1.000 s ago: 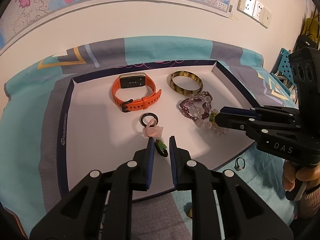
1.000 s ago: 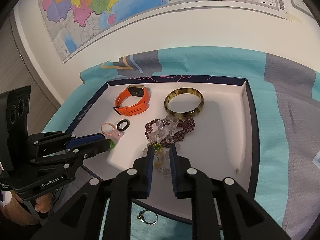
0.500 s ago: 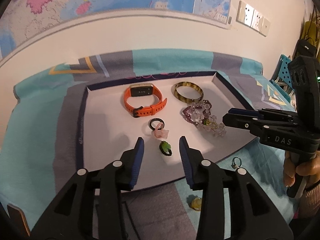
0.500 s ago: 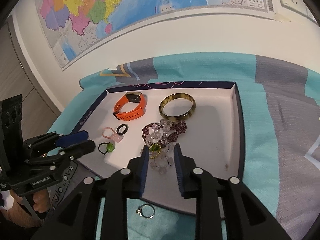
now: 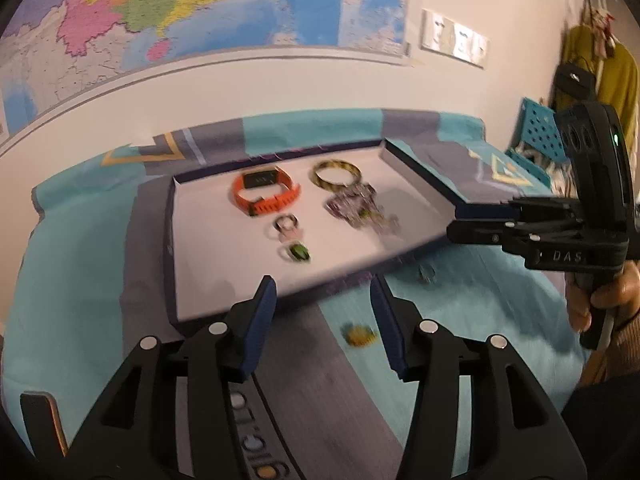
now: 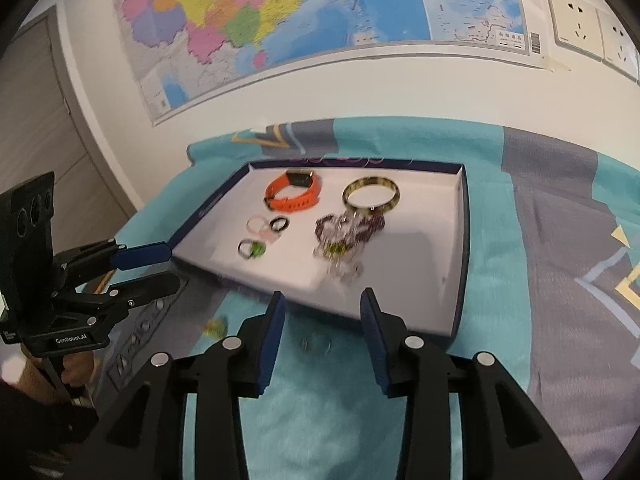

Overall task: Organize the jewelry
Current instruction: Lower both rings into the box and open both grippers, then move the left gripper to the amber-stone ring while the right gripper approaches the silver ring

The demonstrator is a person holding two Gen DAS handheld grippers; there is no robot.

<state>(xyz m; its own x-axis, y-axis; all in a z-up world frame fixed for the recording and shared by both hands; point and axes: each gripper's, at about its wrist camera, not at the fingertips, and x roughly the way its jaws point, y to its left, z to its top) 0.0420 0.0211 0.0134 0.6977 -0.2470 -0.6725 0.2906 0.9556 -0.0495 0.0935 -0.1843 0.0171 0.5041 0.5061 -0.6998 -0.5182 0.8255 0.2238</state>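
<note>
A white tray with a dark blue rim holds an orange watch, a mottled bangle, beaded bracelets, a black ring and a green-stoned ring. My left gripper hovers over the tray's near edge, its jaws opening and empty. A small yellow piece lies on the cloth between its fingers. In the right wrist view my right gripper is also opening and empty. A silver ring lies on the cloth below its gap.
The tray rests on a teal and grey patterned cloth against a white wall with a map. A pink ring lies by the black one. Each gripper shows in the other's view, left and right. A hand holds the right one.
Both grippers have opened and pulled back and up from the tray. The green ring and the beaded bracelets, which were between their fingers, now lie free in the tray.
</note>
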